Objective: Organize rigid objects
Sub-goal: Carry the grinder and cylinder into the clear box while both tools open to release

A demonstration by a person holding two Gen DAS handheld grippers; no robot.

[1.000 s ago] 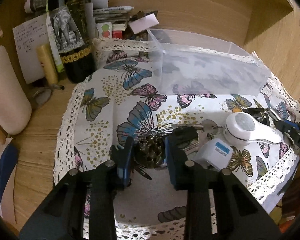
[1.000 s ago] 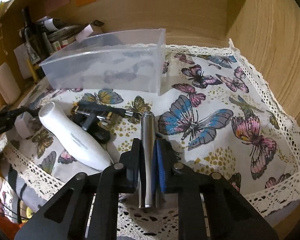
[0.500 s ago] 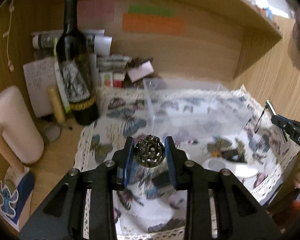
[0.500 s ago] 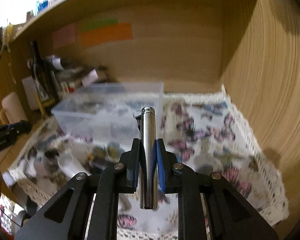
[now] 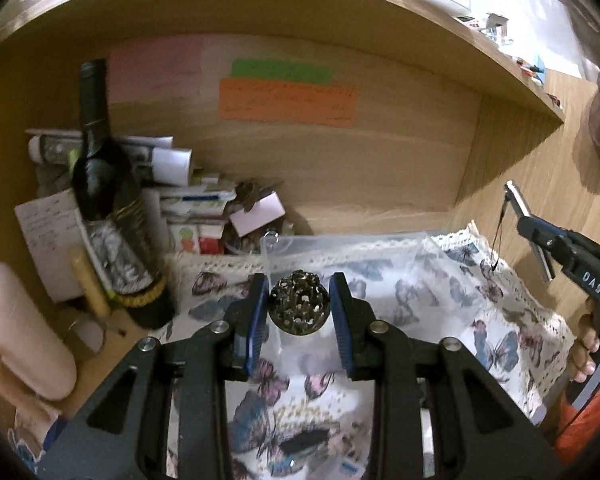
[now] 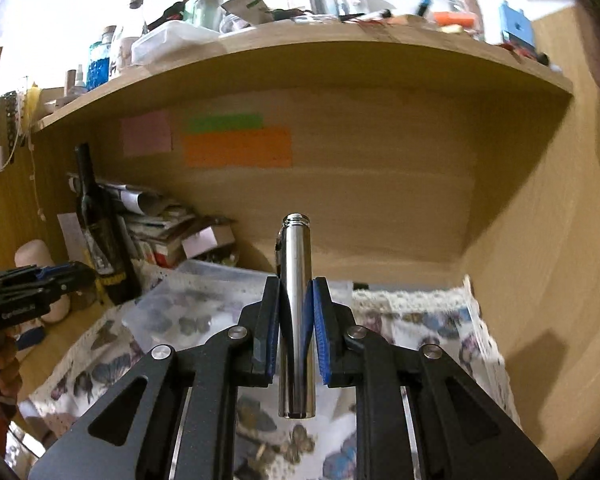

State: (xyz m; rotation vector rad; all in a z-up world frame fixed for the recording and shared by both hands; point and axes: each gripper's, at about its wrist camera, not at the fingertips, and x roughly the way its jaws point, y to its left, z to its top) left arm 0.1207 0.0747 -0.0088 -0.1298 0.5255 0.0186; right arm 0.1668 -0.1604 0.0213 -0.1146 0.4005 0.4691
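My left gripper (image 5: 300, 304) is shut on a dark perforated metal ball (image 5: 300, 303) and holds it high above the butterfly cloth (image 5: 440, 292), in front of the clear plastic bin (image 5: 352, 244). My right gripper (image 6: 296, 316) is shut on a shiny metal tube (image 6: 296, 312) that stands upright between the pads, also raised above the cloth (image 6: 420, 316). The bin (image 6: 204, 300) lies below and left of the tube. The right gripper with the tube shows at the right of the left wrist view (image 5: 540, 232). The left gripper shows at the left of the right wrist view (image 6: 32, 288).
A dark wine bottle (image 5: 108, 208) stands at the left by stacked papers and boxes (image 5: 196, 208). A pale cylinder (image 5: 16, 328) lies far left. Wooden back and side walls and an upper shelf (image 6: 300, 52) enclose the space. Small items lie on the cloth below (image 5: 300, 440).
Both grippers have risen well above the cloth with their objects. The ball and the tube were lifted from the table; the views now tilt up toward the back wall and shelf.
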